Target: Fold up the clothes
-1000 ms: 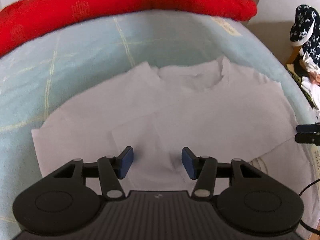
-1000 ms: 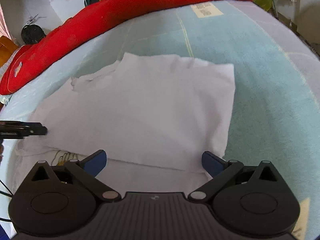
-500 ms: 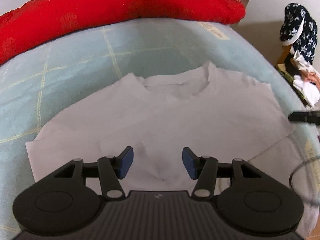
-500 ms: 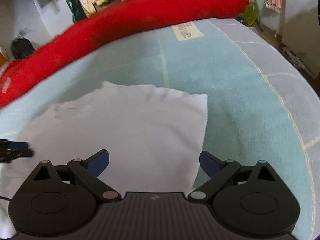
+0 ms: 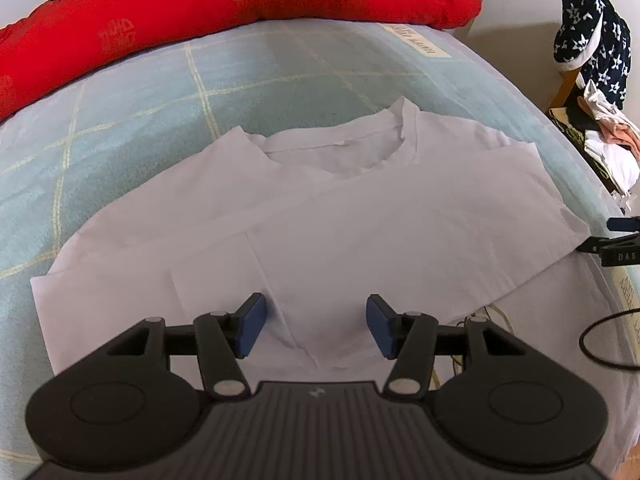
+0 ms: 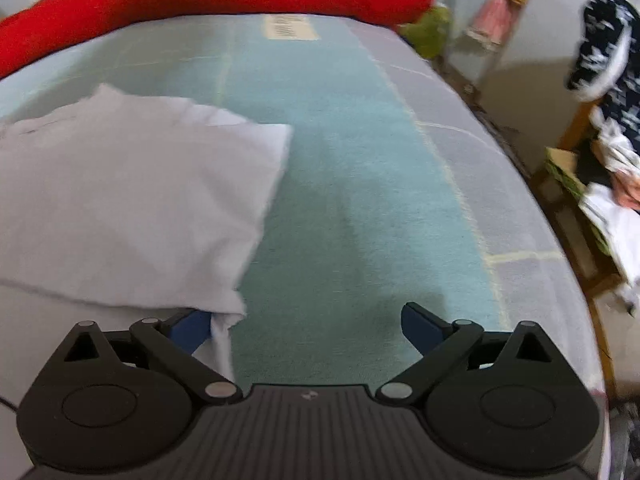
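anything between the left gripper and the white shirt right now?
Nothing visible. The left gripper is open just above the white shirt, which lies part-folded on the blue checked bed cover, bare cloth between its pads. The right gripper is also open, at the shirt's right edge.

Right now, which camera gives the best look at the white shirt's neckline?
The left wrist view: the white shirt lies nearly whole and sharp, collar showing. The right wrist view is blurred and catches only its right edge.

one white shirt (image 5: 360, 216), one red bolster (image 5: 224, 4)
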